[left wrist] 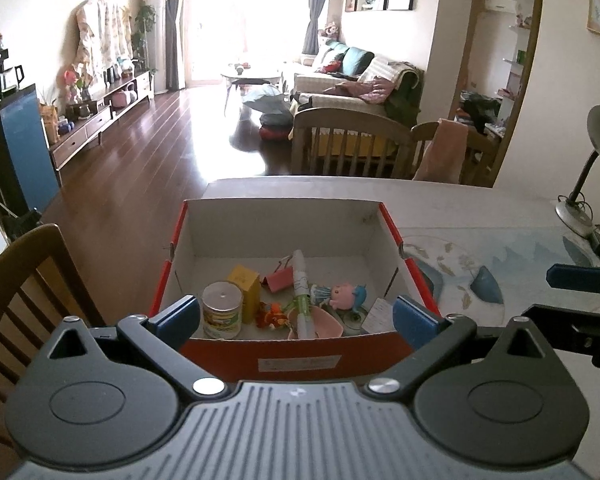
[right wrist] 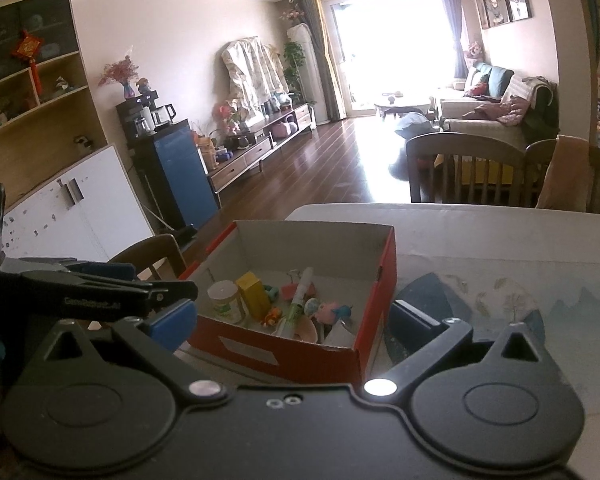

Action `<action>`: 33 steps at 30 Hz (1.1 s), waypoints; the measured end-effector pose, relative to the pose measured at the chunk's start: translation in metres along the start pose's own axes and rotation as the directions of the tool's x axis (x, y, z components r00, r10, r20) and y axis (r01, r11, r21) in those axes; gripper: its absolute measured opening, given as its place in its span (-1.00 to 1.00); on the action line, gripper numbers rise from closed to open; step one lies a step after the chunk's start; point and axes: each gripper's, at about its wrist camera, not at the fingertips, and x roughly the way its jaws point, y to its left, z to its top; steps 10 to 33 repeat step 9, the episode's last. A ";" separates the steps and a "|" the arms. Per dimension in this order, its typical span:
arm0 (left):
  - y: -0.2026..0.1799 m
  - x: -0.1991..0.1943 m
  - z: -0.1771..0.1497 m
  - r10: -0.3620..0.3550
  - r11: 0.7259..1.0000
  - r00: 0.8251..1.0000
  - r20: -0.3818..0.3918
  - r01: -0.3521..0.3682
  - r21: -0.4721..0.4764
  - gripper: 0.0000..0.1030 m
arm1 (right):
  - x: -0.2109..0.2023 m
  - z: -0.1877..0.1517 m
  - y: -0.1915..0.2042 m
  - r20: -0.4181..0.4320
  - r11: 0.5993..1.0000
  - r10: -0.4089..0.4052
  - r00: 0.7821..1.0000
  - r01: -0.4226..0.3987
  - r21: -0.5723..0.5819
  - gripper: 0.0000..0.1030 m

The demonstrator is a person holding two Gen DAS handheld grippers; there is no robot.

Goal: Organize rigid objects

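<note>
White tabletop (left wrist: 480, 208) fills the left wrist view, carrying a red cardboard box with a white interior (left wrist: 284, 228). Inside lie a small round tin can (left wrist: 222, 310), a yellow carton (left wrist: 245, 287) and a white-green marker pen (left wrist: 302, 292). The left gripper (left wrist: 296, 316) gapes wide, empty, straddling the box's near wall.

From the right wrist view, the right gripper (right wrist: 294, 322) is likewise spread and empty before the box (right wrist: 284, 350).

box (left wrist: 296, 360): matt cardboard | floor (left wrist: 148, 152): glossy wood | can (left wrist: 222, 312): metal lid
</note>
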 end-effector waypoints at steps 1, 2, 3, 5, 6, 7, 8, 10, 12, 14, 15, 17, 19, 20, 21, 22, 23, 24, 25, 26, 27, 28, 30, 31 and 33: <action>0.000 -0.001 0.000 0.002 1.000 1.000 0.002 -0.002 0.001 1.00 | -0.001 0.000 -0.001 -0.001 1.000 -0.001 1.000 0.001 -0.001 0.99; -0.001 -0.001 0.000 -0.003 1.000 1.000 0.002 0.003 0.001 1.00 | -0.001 0.000 -0.001 -0.002 1.000 -0.001 1.000 0.001 0.000 0.99; -0.002 -0.001 -0.001 -0.009 1.000 1.000 0.002 0.009 0.001 1.00 | -0.001 0.000 -0.001 -0.003 1.000 0.001 1.000 -0.001 0.001 0.99; -0.003 -0.001 -0.002 -0.013 1.000 1.000 0.004 0.013 0.003 1.00 | -0.002 0.000 -0.002 -0.006 1.000 0.001 1.000 -0.001 0.003 0.99; -0.004 -0.001 -0.003 -0.013 1.000 1.000 0.003 0.013 0.003 1.00 | -0.002 -0.001 -0.002 -0.007 1.000 0.001 1.000 -0.001 0.005 0.99; -0.005 -0.001 -0.003 -0.014 1.000 1.000 0.001 0.014 0.004 1.00 | -0.003 -0.001 -0.002 -0.009 1.000 0.001 1.000 0.000 0.007 0.99; -0.005 -0.001 -0.003 -0.013 1.000 1.000 0.000 0.013 0.002 1.00 | -0.003 -0.002 -0.002 -0.009 1.000 0.000 1.000 0.000 0.008 0.99; -0.006 -0.001 -0.003 -0.015 1.000 1.000 -0.001 0.015 0.002 1.00 | -0.004 -0.003 -0.002 -0.009 1.000 0.000 1.000 0.000 0.009 0.99; -0.006 -0.001 -0.003 -0.015 1.000 1.000 -0.001 0.015 0.002 1.00 | -0.004 -0.003 -0.002 -0.009 1.000 0.000 1.000 0.000 0.009 0.99; -0.006 -0.001 -0.003 -0.015 1.000 1.000 -0.001 0.015 0.002 1.00 | -0.004 -0.003 -0.002 -0.009 1.000 0.000 1.000 0.000 0.009 0.99; -0.006 -0.001 -0.003 -0.015 1.000 1.000 -0.001 0.015 0.002 1.00 | -0.004 -0.003 -0.002 -0.009 1.000 0.000 1.000 0.000 0.009 0.99; -0.006 -0.001 -0.003 -0.015 1.000 1.000 -0.001 0.015 0.002 1.00 | -0.004 -0.003 -0.002 -0.009 1.000 0.000 1.000 0.000 0.009 0.99; -0.006 -0.001 -0.003 -0.015 1.000 1.000 -0.001 0.015 0.002 1.00 | -0.004 -0.003 -0.002 -0.009 1.000 0.000 1.000 0.000 0.009 0.99; -0.006 -0.001 -0.003 -0.015 1.000 1.000 -0.001 0.015 0.002 1.00 | -0.004 -0.003 -0.002 -0.009 1.000 0.000 1.000 0.000 0.009 0.99; -0.006 -0.001 -0.003 -0.015 1.000 1.000 -0.001 0.015 0.002 1.00 | -0.004 -0.003 -0.002 -0.009 1.000 0.000 1.000 0.000 0.009 0.99; -0.006 -0.001 -0.003 -0.015 1.000 1.000 -0.001 0.015 0.002 1.00 | -0.004 -0.003 -0.002 -0.009 1.000 0.000 1.000 0.000 0.009 0.99; -0.006 -0.001 -0.003 -0.015 1.000 1.000 -0.001 0.015 0.002 1.00 | -0.004 -0.003 -0.002 -0.009 1.000 0.000 1.000 0.000 0.009 0.99; -0.006 -0.001 -0.003 -0.015 1.000 1.000 -0.001 0.015 0.002 1.00 | -0.004 -0.003 -0.002 -0.009 1.000 0.000 1.000 0.000 0.009 0.99; -0.006 -0.001 -0.003 -0.015 1.000 1.000 -0.001 0.015 0.002 1.00 | -0.004 -0.003 -0.002 -0.009 1.000 0.000 1.000 0.000 0.009 0.99; -0.006 -0.001 -0.003 -0.015 1.000 1.000 -0.001 0.015 0.002 1.00 | -0.004 -0.003 -0.002 -0.009 1.000 0.000 1.000 0.000 0.009 0.99; -0.006 -0.001 -0.003 -0.015 1.000 1.000 -0.001 0.015 0.002 1.00 | -0.004 -0.003 -0.002 -0.009 1.000 0.000 1.000 0.000 0.009 0.99; -0.006 -0.001 -0.003 -0.015 1.000 1.000 -0.001 0.015 0.002 1.00 | -0.004 -0.003 -0.002 -0.009 1.000 0.000 1.000 0.000 0.009 0.99; -0.006 -0.001 -0.003 -0.015 1.000 1.000 -0.001 0.015 0.002 1.00 | -0.004 -0.003 -0.002 -0.009 1.000 0.000 1.000 0.000 0.009 0.99; -0.006 -0.001 -0.003 -0.015 1.000 1.000 -0.001 0.015 0.002 1.00 | -0.004 -0.003 -0.002 -0.009 1.000 0.000 1.000 0.000 0.009 0.99; -0.006 -0.001 -0.003 -0.015 1.000 1.000 -0.001 0.015 0.002 1.00 | -0.004 -0.003 -0.002 -0.009 1.000 0.000 1.000 0.000 0.009 0.99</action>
